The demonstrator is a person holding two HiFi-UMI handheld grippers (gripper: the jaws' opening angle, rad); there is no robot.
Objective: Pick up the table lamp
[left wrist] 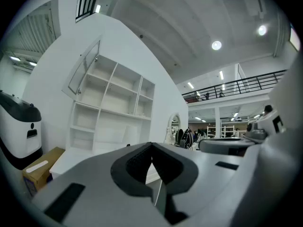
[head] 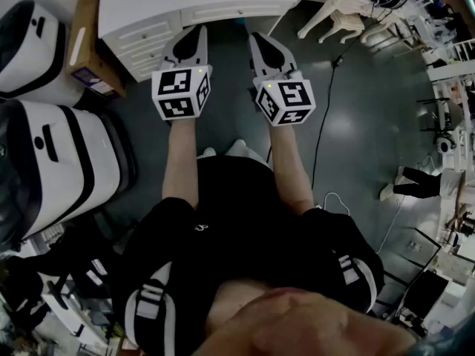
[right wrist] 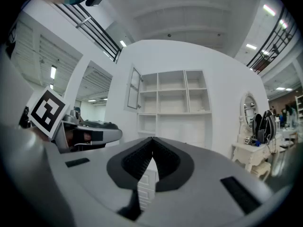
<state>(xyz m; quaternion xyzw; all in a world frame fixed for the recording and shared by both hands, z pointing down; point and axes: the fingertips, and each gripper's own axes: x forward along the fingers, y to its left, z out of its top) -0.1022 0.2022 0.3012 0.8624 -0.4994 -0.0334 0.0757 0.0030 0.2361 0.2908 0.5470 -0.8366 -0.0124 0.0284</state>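
Observation:
No table lamp shows in any view. In the head view my left gripper [head: 199, 30] and right gripper [head: 257, 37] are held side by side and level, just short of a white drawer cabinet [head: 185, 6]. Both are shut, tips meeting, with nothing between them. The left gripper view shows its own gripper [left wrist: 151, 144] closed in front of a white open shelf unit [left wrist: 113, 108]. The right gripper view shows the right gripper [right wrist: 152, 138] closed too, facing the same shelf unit [right wrist: 175, 103] and the cabinet's drawers below.
A cardboard box [head: 85, 43] stands left of the cabinet, beside two large white machines [head: 44, 162]. A white chair [head: 334, 6] is at the back right, and a black cable [head: 323, 124] runs over the dark floor. A white dressing table [right wrist: 251, 150] stands far right.

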